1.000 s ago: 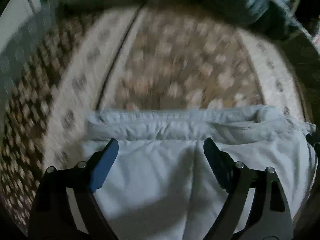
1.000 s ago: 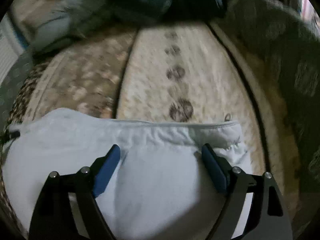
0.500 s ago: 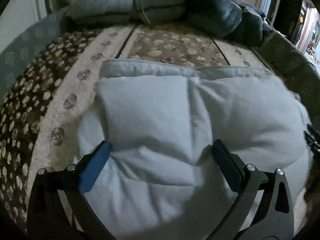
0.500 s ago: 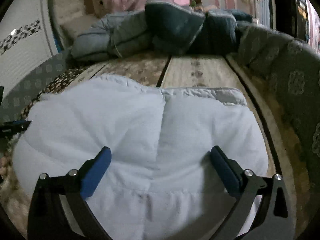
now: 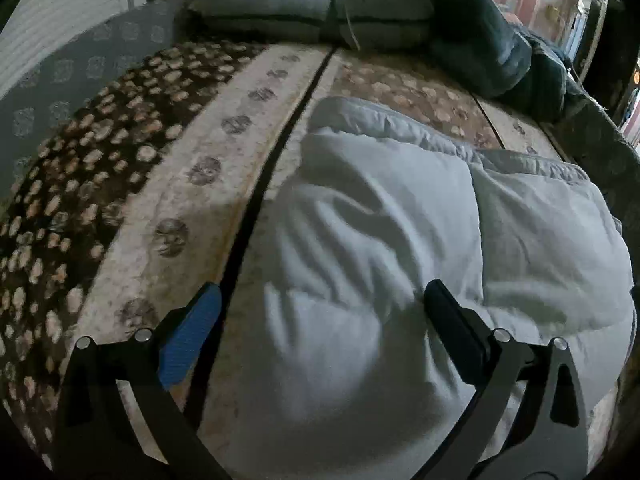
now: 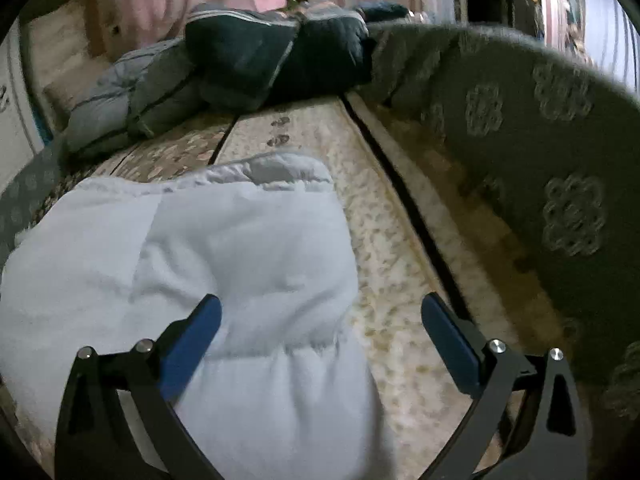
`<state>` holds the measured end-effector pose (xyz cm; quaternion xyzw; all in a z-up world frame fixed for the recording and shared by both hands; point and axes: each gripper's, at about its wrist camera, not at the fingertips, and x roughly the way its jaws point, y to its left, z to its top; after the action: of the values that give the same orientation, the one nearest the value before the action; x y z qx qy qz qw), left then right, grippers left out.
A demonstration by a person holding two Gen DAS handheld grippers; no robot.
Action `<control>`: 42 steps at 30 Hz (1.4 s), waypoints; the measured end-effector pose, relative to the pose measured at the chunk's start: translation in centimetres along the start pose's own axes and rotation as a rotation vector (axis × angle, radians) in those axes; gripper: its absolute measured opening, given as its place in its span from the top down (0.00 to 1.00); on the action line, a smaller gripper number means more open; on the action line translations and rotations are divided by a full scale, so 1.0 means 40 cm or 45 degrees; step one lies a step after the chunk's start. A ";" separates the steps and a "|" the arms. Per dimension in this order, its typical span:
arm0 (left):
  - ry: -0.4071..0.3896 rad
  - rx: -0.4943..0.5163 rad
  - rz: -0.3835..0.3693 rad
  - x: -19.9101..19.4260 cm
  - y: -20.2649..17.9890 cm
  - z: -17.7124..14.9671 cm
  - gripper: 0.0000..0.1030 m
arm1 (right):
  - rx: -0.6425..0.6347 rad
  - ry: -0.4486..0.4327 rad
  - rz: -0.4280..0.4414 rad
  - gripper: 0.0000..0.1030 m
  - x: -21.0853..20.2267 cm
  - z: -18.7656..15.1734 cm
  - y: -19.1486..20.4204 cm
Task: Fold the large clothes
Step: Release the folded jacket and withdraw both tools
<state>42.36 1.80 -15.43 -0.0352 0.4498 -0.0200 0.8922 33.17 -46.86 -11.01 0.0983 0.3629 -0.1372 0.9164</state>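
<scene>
A puffy white quilted garment (image 5: 400,240) lies folded into a thick bundle on the patterned bed cover (image 5: 192,176). It also shows in the right wrist view (image 6: 224,264). My left gripper (image 5: 320,312) is open and empty, over the bundle's left part, its left finger (image 5: 192,332) above the bed cover. My right gripper (image 6: 320,324) is open and empty, over the bundle's right edge, its right finger (image 6: 448,332) above the bare cover.
Folded grey and dark blue jackets (image 5: 360,8) are piled at the far end of the bed; they also show in the right wrist view (image 6: 256,60). A grey patterned blanket (image 6: 540,160) rises along the right side. A pale wall (image 5: 60,20) is on the left.
Both grippers have pulled back and apart, the left swinging left and the right swinging right, so the white bundle has shifted off-centre in each view. The bundle lies free.
</scene>
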 end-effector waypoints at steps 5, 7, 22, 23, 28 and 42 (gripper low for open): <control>-0.094 0.144 -0.016 -0.095 -0.062 -0.072 0.03 | -0.137 -0.074 0.096 0.03 -0.114 -0.065 0.087; -0.099 0.179 -0.026 -0.112 -0.090 -0.099 0.03 | -0.182 -0.054 0.137 0.03 -0.132 -0.097 0.130; 0.005 0.112 -0.026 -0.045 -0.024 -0.192 0.03 | -0.024 0.090 0.083 0.02 -0.056 -0.202 0.003; 0.002 0.118 -0.016 -0.045 -0.023 -0.194 0.03 | -0.022 0.092 0.074 0.02 -0.057 -0.202 -0.005; -0.004 0.139 0.045 -0.058 -0.035 -0.193 0.03 | -0.069 0.096 0.019 0.02 -0.076 -0.200 -0.010; -0.020 0.137 0.098 -0.122 -0.058 -0.204 0.03 | -0.076 0.094 -0.018 0.02 -0.131 -0.174 0.002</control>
<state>32.89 -0.54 -16.18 0.0300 0.4422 -0.0097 0.8964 25.10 -43.90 -12.36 0.0733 0.4011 -0.1289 0.9040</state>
